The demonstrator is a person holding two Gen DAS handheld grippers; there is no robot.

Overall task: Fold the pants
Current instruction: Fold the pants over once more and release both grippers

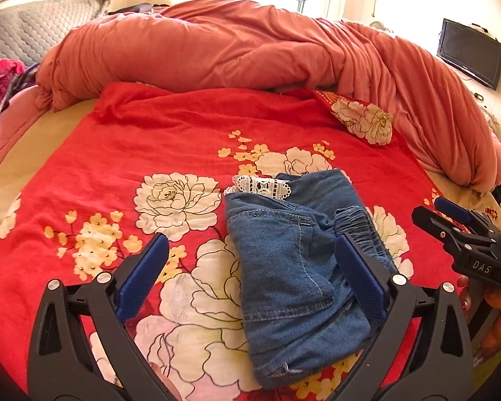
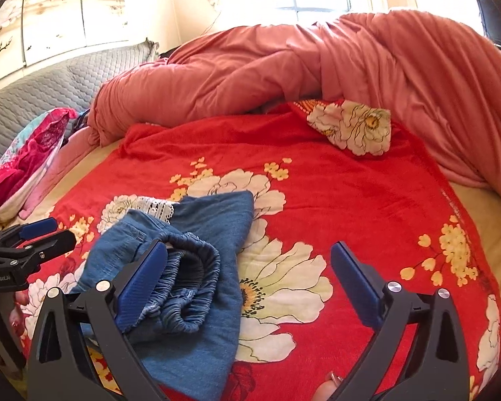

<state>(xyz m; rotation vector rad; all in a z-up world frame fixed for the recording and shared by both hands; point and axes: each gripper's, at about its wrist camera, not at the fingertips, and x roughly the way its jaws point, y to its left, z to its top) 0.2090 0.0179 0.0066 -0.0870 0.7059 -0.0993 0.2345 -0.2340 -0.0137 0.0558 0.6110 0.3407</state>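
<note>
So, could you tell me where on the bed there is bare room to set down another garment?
Free: the red floral sheet between the folded denim pants and the bunched orange duvet, and its patch left of the pants in the left wrist view. Crowded: the near edge around the pants, where both open grippers hang.

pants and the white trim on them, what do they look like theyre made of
Pants: soft blue denim, matte, going by the pale topstitching and a gathered elastic waistband. White trim: looks like cotton lace, with openwork holes and a scalloped edge.
</note>
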